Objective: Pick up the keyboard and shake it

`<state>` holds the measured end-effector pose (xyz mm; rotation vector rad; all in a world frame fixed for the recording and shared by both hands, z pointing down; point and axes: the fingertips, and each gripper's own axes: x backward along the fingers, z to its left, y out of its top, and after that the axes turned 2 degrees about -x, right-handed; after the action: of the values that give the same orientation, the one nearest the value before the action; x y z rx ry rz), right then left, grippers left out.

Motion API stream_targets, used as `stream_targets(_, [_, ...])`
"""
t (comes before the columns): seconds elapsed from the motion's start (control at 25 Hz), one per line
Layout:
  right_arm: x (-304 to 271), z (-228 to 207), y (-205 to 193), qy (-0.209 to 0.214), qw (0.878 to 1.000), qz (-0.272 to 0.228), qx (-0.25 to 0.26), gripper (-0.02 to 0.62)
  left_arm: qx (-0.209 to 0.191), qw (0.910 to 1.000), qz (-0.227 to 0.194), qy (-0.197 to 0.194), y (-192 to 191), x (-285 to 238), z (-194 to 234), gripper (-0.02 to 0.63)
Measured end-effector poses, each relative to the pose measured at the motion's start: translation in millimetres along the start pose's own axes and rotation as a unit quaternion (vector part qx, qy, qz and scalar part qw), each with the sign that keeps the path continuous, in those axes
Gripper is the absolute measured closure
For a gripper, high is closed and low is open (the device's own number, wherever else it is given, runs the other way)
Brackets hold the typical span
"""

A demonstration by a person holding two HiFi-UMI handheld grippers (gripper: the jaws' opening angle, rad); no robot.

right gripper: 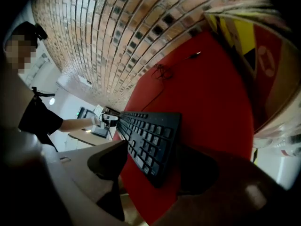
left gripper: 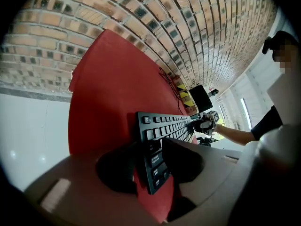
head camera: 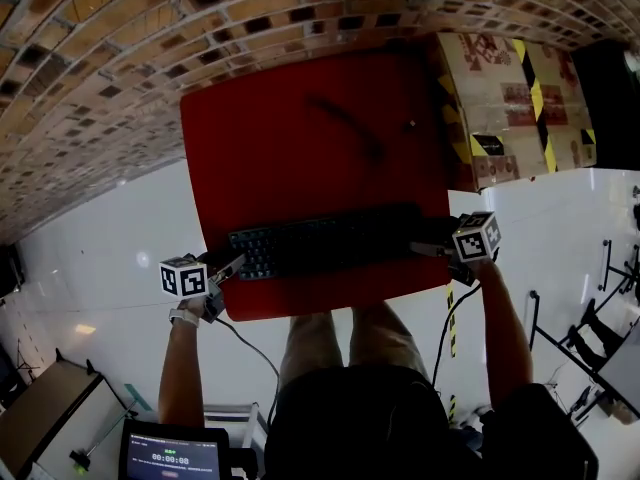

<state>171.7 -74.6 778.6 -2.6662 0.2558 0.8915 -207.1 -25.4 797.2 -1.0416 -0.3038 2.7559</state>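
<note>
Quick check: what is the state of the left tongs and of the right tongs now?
Left tongs: closed on one end of the keyboard.
Right tongs: open, with the keyboard's other end between them, not gripped.

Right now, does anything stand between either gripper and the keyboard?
Nothing visible does. The left gripper has the left end of the keyboard between its jaws, which press on its edges. The right gripper straddles the right end with its jaws open. Only the red table lies beneath.
</note>
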Motion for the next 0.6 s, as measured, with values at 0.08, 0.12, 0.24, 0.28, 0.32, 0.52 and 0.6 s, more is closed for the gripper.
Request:
stream_targets(0.08, [-4.2,0.6,-0.3,0.009,1.0,0.004,-0.005,0.302,0.003,1.0,-0.004,-0.003,0.5,0.1,0.1,0.426])
stream_targets(0.12, [-4.4,0.2,0.4,0.017,1.0,-0.002,-0.014,0.305,0.008,0.9999,-0.01,-0.003,0.8,0.5,0.4,0.423])
stream_targets(0.24, [-1.3,-1.0,5.4,0.057,0.996,-0.03,-0.059,0.332,0.024,0.9992,-0.033,-0.006,7.4,-1.3,0.7,0.426])
stream_targets(0.28, [-0.2,-1.3,6.3,0.07,0.994,-0.033,-0.071,0.335,0.025,0.9991,-0.035,-0.007,9.6,-2.3,0.3,0.426])
stream_targets(0.32, [0.8,-1.0,6.5,0.083,0.993,-0.032,-0.079,0.336,0.024,0.9991,-0.033,-0.009,10.4,-3.0,-0.2,0.426])
stream_targets(0.52, [5.6,15.6,13.1,0.165,0.98,-0.043,-0.106,0.351,0.013,0.9995,-0.013,-0.025,7.6,1.1,0.2,0.431])
stream_targets(0.6, [3.7,17.5,8.7,0.168,0.98,-0.033,-0.101,0.351,0.008,0.9994,-0.017,-0.028,7.0,2.2,-0.1,0.428])
